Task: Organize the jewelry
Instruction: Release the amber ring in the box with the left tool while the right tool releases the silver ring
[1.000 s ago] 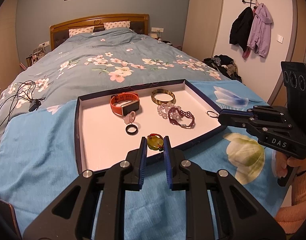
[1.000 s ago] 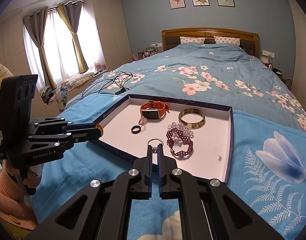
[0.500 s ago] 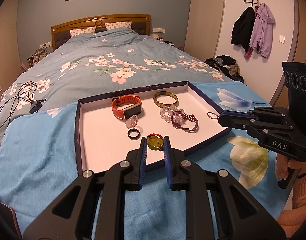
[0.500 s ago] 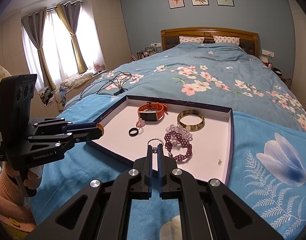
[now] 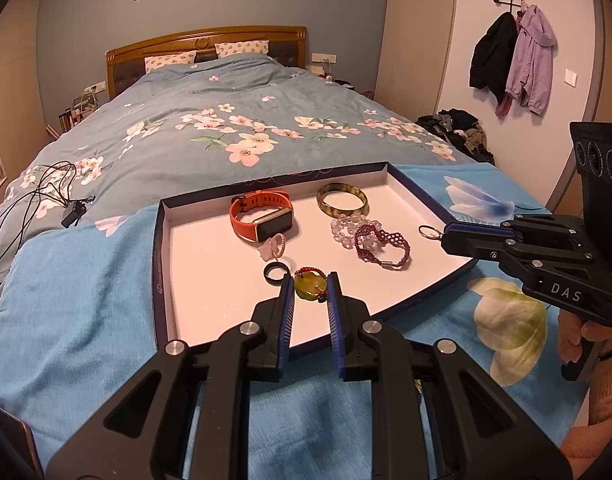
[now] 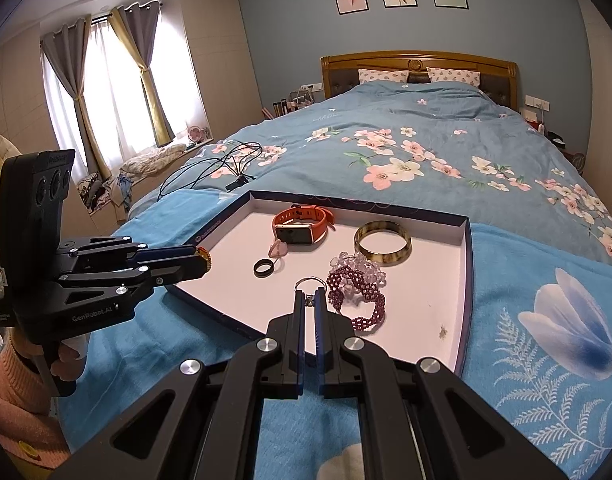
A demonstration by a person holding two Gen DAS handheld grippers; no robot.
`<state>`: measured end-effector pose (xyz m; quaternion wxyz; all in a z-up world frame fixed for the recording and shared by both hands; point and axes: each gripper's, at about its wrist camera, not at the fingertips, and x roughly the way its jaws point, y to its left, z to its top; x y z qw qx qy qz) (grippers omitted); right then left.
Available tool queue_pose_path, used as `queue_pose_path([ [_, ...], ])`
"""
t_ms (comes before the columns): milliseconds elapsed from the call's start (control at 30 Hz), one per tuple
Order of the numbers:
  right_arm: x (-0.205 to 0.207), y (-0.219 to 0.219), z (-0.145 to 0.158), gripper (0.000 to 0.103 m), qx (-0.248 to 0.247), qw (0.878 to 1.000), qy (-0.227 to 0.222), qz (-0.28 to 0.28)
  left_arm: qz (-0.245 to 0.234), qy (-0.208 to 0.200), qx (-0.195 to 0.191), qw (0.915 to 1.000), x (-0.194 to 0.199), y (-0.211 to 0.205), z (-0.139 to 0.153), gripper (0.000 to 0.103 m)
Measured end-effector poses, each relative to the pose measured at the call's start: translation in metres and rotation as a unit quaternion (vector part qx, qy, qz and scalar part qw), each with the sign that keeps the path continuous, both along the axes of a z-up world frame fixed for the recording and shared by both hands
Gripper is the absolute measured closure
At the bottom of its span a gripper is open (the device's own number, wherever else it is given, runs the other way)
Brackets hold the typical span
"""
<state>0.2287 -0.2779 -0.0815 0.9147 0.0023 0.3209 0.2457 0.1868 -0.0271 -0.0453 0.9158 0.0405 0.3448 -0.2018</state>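
A shallow dark-rimmed tray (image 5: 162, 264) with a white floor lies on the blue bedspread. In it are an orange smartwatch (image 5: 262, 216), a brown bangle (image 5: 342, 199), a clear bead bracelet (image 5: 344, 230), a purple bead bracelet (image 5: 380, 242), a pink flower ring (image 5: 273, 247) and a black ring (image 5: 275, 272). My left gripper (image 5: 310, 286) is shut on a green jade pendant with red beads (image 5: 309, 285) over the tray's near edge. My right gripper (image 6: 310, 298) is shut on a silver ring (image 6: 309, 283), held above the tray beside the purple bracelet (image 6: 358, 296).
The tray (image 6: 466, 280) sits near the foot of a large floral bed. Black cables (image 5: 30, 204) lie on the bedspread to the left. Coats (image 5: 514, 56) hang on the right wall. Curtained windows (image 6: 118, 84) are on the left.
Both grippers have drawn slightly closer over the tray, each still holding its piece. The items in the tray have not moved.
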Motion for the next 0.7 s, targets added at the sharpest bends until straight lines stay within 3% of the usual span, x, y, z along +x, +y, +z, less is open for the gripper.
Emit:
queue_pose_path([
  [700, 0.029, 0.005, -0.018, 0.100, -0.020, 0.999, 0.033, -0.012, 0.011, 0.024, 0.021, 0.9994, 0.028, -0.008, -0.017, 0.086],
])
